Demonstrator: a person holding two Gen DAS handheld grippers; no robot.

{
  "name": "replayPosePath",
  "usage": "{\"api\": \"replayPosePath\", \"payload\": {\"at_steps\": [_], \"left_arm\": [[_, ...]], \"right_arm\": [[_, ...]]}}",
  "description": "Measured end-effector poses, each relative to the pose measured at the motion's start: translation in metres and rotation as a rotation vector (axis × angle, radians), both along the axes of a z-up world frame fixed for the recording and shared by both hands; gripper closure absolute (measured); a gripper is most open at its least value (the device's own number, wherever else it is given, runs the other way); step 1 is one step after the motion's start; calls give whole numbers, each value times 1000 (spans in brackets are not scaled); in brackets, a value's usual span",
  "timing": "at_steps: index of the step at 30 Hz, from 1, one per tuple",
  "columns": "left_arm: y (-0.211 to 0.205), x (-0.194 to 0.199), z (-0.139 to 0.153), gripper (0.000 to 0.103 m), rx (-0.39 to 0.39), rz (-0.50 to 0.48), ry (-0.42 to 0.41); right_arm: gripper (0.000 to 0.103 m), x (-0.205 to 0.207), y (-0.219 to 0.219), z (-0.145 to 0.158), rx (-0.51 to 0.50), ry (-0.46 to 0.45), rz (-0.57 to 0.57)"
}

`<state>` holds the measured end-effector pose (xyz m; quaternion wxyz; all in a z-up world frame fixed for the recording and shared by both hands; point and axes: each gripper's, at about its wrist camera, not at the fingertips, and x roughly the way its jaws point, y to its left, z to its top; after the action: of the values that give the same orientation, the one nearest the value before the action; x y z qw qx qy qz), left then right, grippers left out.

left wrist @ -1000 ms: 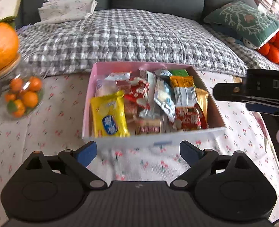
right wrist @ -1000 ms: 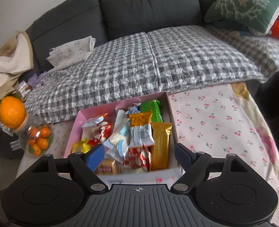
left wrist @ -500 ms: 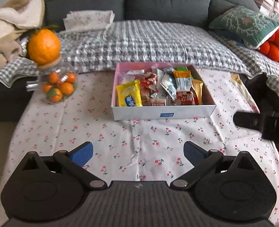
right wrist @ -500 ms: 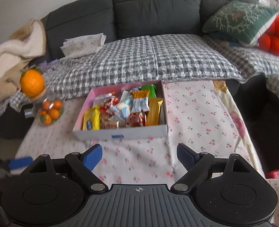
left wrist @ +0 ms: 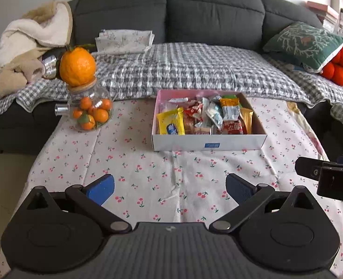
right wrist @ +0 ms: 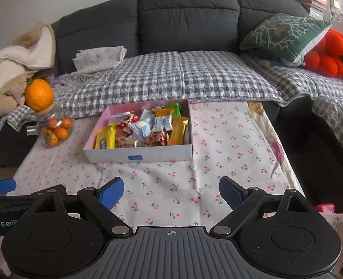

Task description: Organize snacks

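A shallow box (left wrist: 208,144) with a pink inside and white front wall sits on the cherry-print tablecloth, filled with several wrapped snacks: a yellow packet (left wrist: 170,124), red wrappers, a gold bar (left wrist: 246,119) and a green packet. It also shows in the right wrist view (right wrist: 140,156). My left gripper (left wrist: 169,188) is open and empty, well in front of the box. My right gripper (right wrist: 171,191) is open and empty, also in front of the box above the near part of the table.
A glass jar of small oranges (left wrist: 89,112) with a large orange (left wrist: 77,66) on top stands at the table's far left. A grey sofa with a checked blanket (left wrist: 194,69), green cushion (left wrist: 304,43) and folded cloths lies behind. Table edges drop off left and right.
Both grippers have pulled back and away from the box, which now looks smaller and farther. Both stayed open and empty.
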<state>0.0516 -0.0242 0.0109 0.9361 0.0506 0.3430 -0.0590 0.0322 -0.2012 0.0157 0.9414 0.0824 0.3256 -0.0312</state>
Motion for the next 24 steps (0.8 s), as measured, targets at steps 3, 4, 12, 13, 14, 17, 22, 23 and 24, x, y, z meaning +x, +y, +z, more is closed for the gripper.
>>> {"api": "replayPosePath", "payload": {"at_steps": [3, 4, 12, 13, 14, 17, 22, 23, 24], "left_arm": [[-2, -4, 3, 1, 5, 1, -20], [-2, -5, 3, 1, 3, 1, -21], [-1, -9, 5, 1, -9, 12, -37], [-1, -9, 6, 1, -12, 9, -36], [-1, -10, 6, 1, -14, 4, -37], [-3, -10, 7, 1, -15, -3, -41], [-3, -11, 7, 1, -34, -10, -41], [-4, -11, 7, 1, -32, -11, -42], [-4, -11, 7, 1, -30, -12, -43]], "right_arm": [[12, -5, 3, 2, -19, -11, 9], [11, -7, 5, 3, -31, -16, 17], [11, -15, 16, 6, -94, -56, 36], [11, -15, 16, 6, -91, -59, 35], [11, -15, 16, 7, -87, -61, 32], [11, -15, 15, 7, -82, -62, 20], [11, -16, 11, 8, -68, -59, 14], [11, -16, 11, 8, -69, -59, 14], [11, -16, 10, 7, -71, -59, 14]]}}
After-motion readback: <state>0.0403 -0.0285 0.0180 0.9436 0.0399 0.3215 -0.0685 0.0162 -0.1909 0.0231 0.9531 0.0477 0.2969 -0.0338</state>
